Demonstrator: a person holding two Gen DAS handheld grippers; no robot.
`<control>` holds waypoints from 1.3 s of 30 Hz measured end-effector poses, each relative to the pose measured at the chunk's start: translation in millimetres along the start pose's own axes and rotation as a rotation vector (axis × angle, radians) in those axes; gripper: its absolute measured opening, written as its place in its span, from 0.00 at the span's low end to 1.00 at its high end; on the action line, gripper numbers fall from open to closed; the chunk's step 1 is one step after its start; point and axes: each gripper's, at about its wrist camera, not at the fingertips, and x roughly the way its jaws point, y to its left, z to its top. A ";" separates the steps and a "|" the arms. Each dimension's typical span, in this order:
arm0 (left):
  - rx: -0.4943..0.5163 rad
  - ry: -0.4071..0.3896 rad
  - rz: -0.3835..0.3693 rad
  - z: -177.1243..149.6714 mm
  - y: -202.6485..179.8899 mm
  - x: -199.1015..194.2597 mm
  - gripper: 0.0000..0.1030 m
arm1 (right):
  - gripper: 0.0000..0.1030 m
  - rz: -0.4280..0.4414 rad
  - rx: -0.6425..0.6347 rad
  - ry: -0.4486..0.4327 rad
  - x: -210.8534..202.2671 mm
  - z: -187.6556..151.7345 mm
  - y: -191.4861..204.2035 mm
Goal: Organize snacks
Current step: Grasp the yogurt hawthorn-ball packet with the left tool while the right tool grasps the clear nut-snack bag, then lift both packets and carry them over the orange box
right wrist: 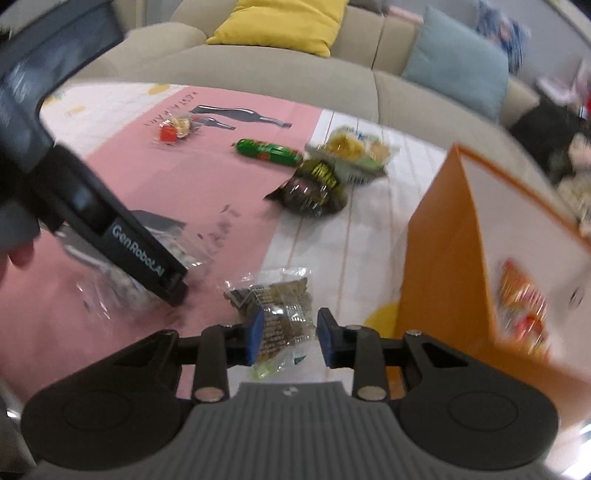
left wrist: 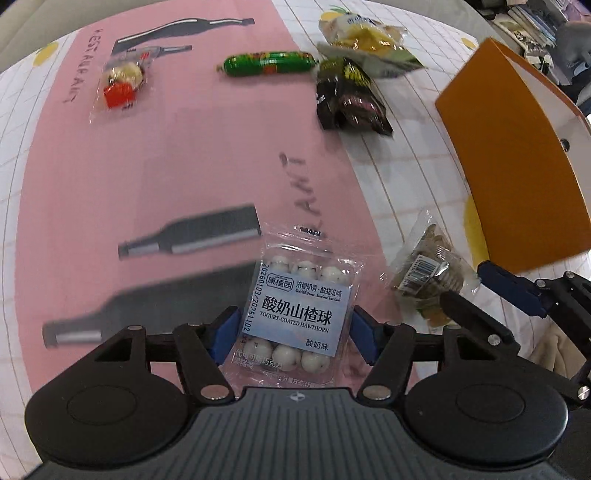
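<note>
My left gripper point(left wrist: 295, 334) is shut on a clear pack of yogurt-coated hawthorn balls point(left wrist: 301, 295), its blue pads pressing both long sides above the pink mat. My right gripper point(right wrist: 287, 336) is shut on a crumpled clear packet of brown snack point(right wrist: 275, 314); this brown snack packet point(left wrist: 424, 280) also shows in the left wrist view, beside the orange box. The orange box point(right wrist: 443, 258) stands open just right of the right gripper, white inside, with red and yellow packets point(right wrist: 521, 306) in it. In the left wrist view the orange box point(left wrist: 517, 166) is at the right.
Loose snacks lie farther back: a green sausage point(left wrist: 269, 62), a black packet point(left wrist: 347, 96), a yellow packet point(left wrist: 362, 33) and a clear bag of red and gold sweets point(left wrist: 120, 85). A pink mat point(left wrist: 184, 166) covers a white checked cloth. A beige sofa point(right wrist: 295, 77) stands behind the table.
</note>
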 end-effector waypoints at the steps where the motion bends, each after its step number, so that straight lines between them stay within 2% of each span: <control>1: 0.005 -0.004 0.011 -4.1 -4.1 -1.2 0.71 | 0.31 0.020 0.023 -0.005 -2.6 -3.8 -3.2; 3: 0.011 -0.012 0.033 -8.5 -7.5 -1.0 0.71 | 0.32 0.042 0.069 -0.022 -8.7 -7.3 -9.6; 8: -0.008 -0.024 0.042 -12.5 -8.9 0.4 0.71 | 0.31 0.055 0.103 -0.137 -27.8 -6.9 -15.1; 11: 0.003 -0.029 0.054 -14.7 -10.5 -1.1 0.72 | 0.19 0.068 0.095 -0.157 -25.1 -5.9 -11.3; 12: 0.006 -0.030 0.058 -14.9 -11.0 -1.2 0.72 | 0.12 0.068 0.091 -0.156 -23.0 -4.6 -10.6; 17: 0.002 -0.034 0.060 -13.3 -11.3 0.8 0.72 | 0.04 0.026 0.074 -0.109 -10.4 -7.7 -5.1; 25: 0.026 -0.039 0.055 -13.5 -11.2 1.3 0.72 | 0.04 0.001 0.050 -0.071 4.3 -10.6 -1.6; 27: 0.025 -0.040 0.054 -13.9 -10.1 1.7 0.72 | 0.03 0.010 0.072 -0.025 11.9 -13.8 -4.0; 33: 0.032 -0.044 0.045 -16.4 -8.6 2.5 0.72 | 0.03 0.037 0.115 -0.011 13.6 -15.5 -11.7; 36: 0.049 -0.048 0.028 -18.7 -7.9 2.4 0.72 | 0.08 0.058 0.125 -0.051 5.7 -12.5 -17.0; 37: 0.056 -0.049 0.020 -19.2 -7.6 1.9 0.72 | 0.15 0.068 0.113 -0.075 2.2 -10.6 -17.6; 38: 0.062 -0.052 0.017 -20.0 -7.9 1.2 0.74 | 0.24 0.080 0.093 -0.098 -1.0 -8.6 -17.8; 39: 0.072 -0.056 0.015 -20.3 -7.9 0.6 0.75 | 0.47 0.094 0.065 -0.115 -2.7 -6.9 -17.1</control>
